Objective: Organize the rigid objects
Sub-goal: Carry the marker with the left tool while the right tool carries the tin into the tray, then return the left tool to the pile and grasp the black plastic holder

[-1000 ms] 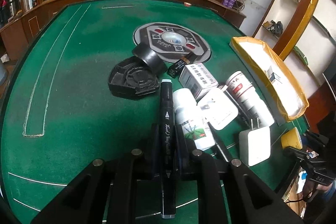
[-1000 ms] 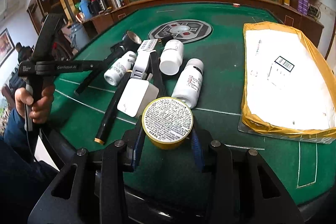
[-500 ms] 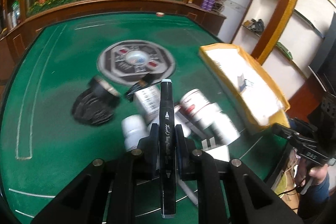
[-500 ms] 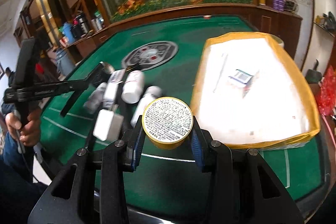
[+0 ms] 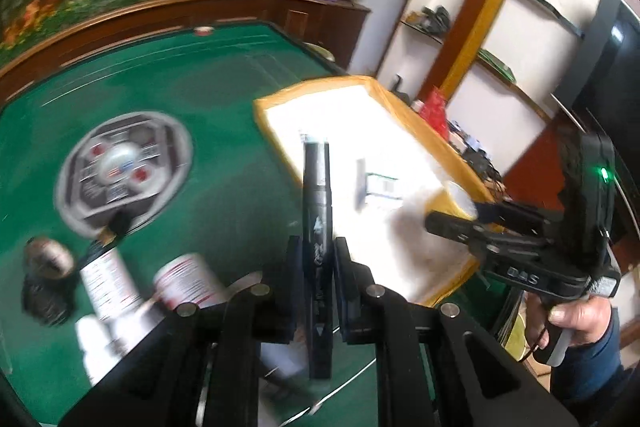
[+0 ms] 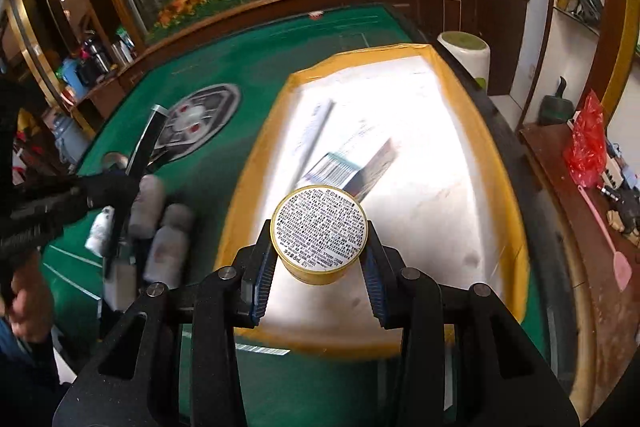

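My left gripper (image 5: 317, 259) is shut on a black marker pen (image 5: 316, 211) that points forward over the near edge of the yellow-rimmed white box lid (image 5: 404, 107). My right gripper (image 6: 318, 259) is shut on a round yellow tin (image 6: 319, 229) with a printed white label and holds it above the box lid (image 6: 508, 187). The right gripper also shows in the left wrist view (image 5: 472, 215), over the lid's right side. White pill bottles (image 5: 188, 283) lie blurred on the green felt table (image 5: 180, 75) at the lower left, and in the right wrist view (image 6: 166, 247).
A round grey medallion (image 5: 124, 167) marks the table centre. A black lens cap and cup (image 5: 48, 283) lie at the far left. A white bin (image 6: 466, 55) stands beyond the table. Shelves and a side counter with a red bag (image 6: 586, 143) are on the right.
Both grippers have swung right, away from the pile of bottles and over the yellow box lid, each still holding its object.
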`<state>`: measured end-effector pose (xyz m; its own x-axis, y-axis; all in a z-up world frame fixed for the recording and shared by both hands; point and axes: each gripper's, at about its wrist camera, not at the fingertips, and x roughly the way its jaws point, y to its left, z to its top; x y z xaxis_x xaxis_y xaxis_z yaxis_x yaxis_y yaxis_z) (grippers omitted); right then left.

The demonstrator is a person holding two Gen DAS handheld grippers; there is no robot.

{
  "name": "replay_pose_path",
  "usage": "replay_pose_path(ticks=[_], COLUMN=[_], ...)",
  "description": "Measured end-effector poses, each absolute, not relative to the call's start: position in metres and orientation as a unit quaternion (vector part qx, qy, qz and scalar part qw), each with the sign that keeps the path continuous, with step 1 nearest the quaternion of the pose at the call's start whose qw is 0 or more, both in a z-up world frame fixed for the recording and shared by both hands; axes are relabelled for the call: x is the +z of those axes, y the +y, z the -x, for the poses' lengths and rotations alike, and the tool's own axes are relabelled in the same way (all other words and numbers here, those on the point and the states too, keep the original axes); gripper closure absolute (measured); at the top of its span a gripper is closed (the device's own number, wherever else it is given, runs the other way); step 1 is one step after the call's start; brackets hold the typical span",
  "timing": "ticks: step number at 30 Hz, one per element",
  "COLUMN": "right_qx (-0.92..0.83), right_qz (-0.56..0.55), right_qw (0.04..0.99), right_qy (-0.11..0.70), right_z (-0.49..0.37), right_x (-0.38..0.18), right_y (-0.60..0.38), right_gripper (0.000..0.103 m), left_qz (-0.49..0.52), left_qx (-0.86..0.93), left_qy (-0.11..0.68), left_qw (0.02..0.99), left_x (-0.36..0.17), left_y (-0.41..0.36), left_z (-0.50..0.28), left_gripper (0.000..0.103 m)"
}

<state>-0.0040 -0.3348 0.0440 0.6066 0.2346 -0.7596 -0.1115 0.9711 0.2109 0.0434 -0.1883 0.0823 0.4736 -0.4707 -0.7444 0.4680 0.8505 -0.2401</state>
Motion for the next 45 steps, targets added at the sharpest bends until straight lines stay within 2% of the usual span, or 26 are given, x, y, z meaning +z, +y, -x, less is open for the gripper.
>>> replay_pose_path(ticks=[17,21,34,38,45], right_qx=[0.073,0.069,0.053,0.049,0.037], right_qz=[-0.058,-0.058,-0.030,-0.004,-0.042], right_qw=[0.871,0.861,0.870,0.873,0.890], right_qy=[0.483,0.501,0.489,0.485,0.452], right_z=[-0.115,-0.133,-0.133,-0.138,-0.128], right_x=[0.033,0.022,0.023,0.020,0.038], right_y=[-0.377,-0.380,-0.375,-0.367,-0.370], right_gripper=[0.064,0.064,0.063,0.053,0.050], left_qz=[-0.048,-0.024,0.023,0.021,0.032], left_qx=[-0.252,-0.257,-0.272,-0.275,-0.276], left_qy=[0.469,0.488,0.476,0.479,0.469], left_qw=[0.845,0.834,0.836,0.833,0.838], left_x=[0.039,0.038,0.069,0.068,0.072], left_y=[-0.283,-0.276,-0.232,-0.227,-0.202], left_z=[-0.118,-0.117,-0.081,-0.076,-0.061], left_gripper=[0.089,0.089,0.088,0.088,0.088])
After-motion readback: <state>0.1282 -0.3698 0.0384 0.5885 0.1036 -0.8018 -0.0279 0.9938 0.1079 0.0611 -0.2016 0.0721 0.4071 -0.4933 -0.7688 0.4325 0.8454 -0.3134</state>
